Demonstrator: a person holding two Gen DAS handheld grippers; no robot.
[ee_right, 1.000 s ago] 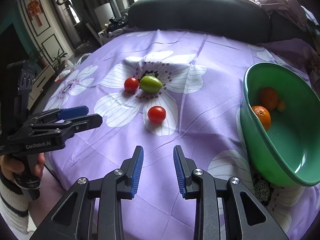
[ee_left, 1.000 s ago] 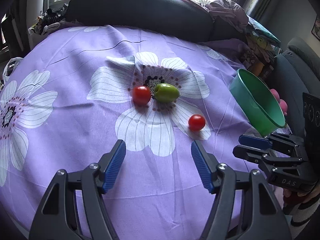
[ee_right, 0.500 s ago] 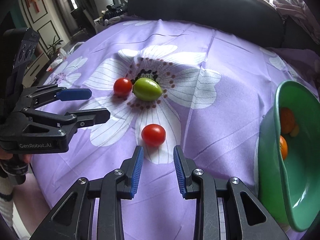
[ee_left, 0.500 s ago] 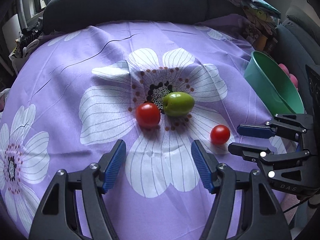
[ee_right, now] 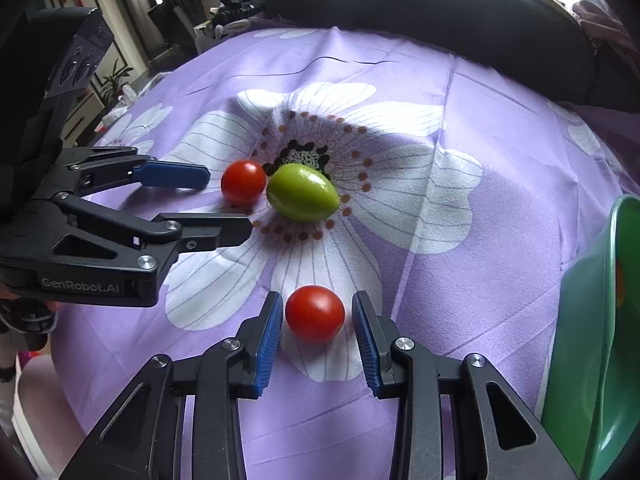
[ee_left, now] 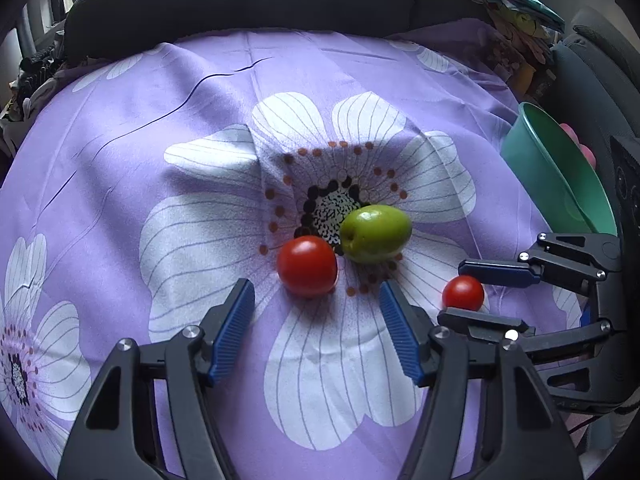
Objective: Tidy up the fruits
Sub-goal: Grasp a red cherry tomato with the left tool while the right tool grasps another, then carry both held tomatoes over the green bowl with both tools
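Red and glossy, the near tomato [ee_right: 315,313] lies on the cloth between the blue pads of our right gripper [ee_right: 317,330], with a visible gap on each side; the jaws are opening and press on nothing. Our left gripper [ee_left: 317,320] has its jaws apart and closing, with bare cloth between the pads; the far tomato [ee_left: 307,265] sits just ahead of its fingertips, not yet between them. In the right wrist view the same gripper reaches in from the left, its tips just beside that tomato. The far tomato is round, smooth and red, and rests against a green oval fruit [ee_left: 376,233] with a shiny, unblemished skin. All three fruits lie on a purple tablecloth [ee_left: 132,152] printed with large white flowers, the pair at the dark centre of one flower. A green bowl [ee_right: 588,344] stands at the right edge of the table, tilted, with something orange barely visible inside. A dark padded seat back [ee_left: 240,4] rises behind the table. Nothing stands between either gripper and its tomato.
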